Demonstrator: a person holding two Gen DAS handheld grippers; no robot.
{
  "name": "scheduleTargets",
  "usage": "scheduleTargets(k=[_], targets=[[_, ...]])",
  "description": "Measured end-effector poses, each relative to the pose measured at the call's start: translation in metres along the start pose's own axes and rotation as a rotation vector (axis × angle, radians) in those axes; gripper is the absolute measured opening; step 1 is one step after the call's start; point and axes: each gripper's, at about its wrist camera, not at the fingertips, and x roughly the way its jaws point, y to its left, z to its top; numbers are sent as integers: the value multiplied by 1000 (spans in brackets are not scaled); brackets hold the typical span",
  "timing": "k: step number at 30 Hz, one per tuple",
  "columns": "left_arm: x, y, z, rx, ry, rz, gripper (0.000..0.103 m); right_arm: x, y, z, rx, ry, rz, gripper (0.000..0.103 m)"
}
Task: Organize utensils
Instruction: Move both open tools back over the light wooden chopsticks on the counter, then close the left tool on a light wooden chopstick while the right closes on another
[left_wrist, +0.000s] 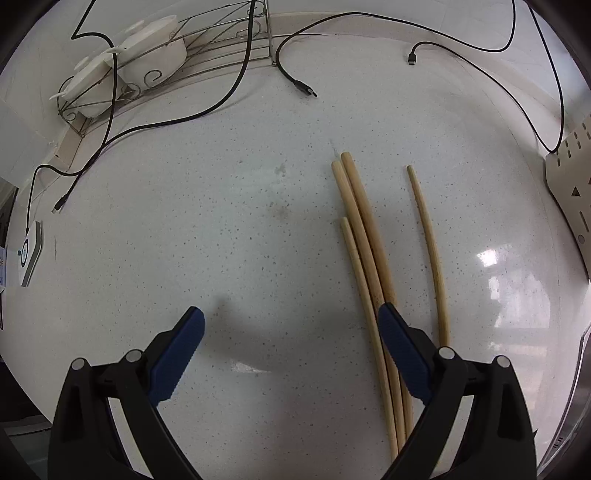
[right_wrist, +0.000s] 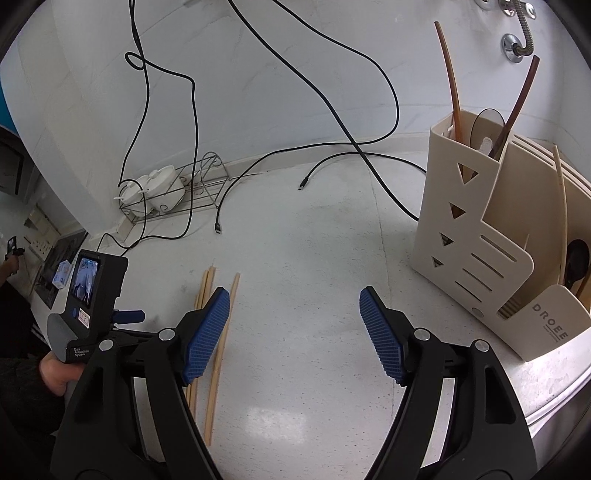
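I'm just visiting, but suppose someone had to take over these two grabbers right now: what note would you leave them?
Left gripper: open, empty, over the counter beside the chopsticks.
Right gripper: open, empty.
Four wooden chopsticks lie loose on the counter, three bunched, one apart.
The beige utensil holder already has some utensils in it.
Left to do: pick up the chopsticks and put them in the holder.
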Motion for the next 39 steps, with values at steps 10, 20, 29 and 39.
scheduleTargets(k=[10, 20, 29, 39], targets=[[12, -6, -3, 4, 17, 33, 93, 1, -3, 0, -2, 1, 2, 70], [16, 18, -11, -92, 64, -54, 73, 23, 9, 6, -24, 76, 10, 70], [10, 25, -10, -30, 47, -53, 26, 52, 46, 6, -117, 200, 28, 70], [10, 50, -4, -2, 58, -94, 7, 110, 81, -13, -189, 411, 9, 59]])
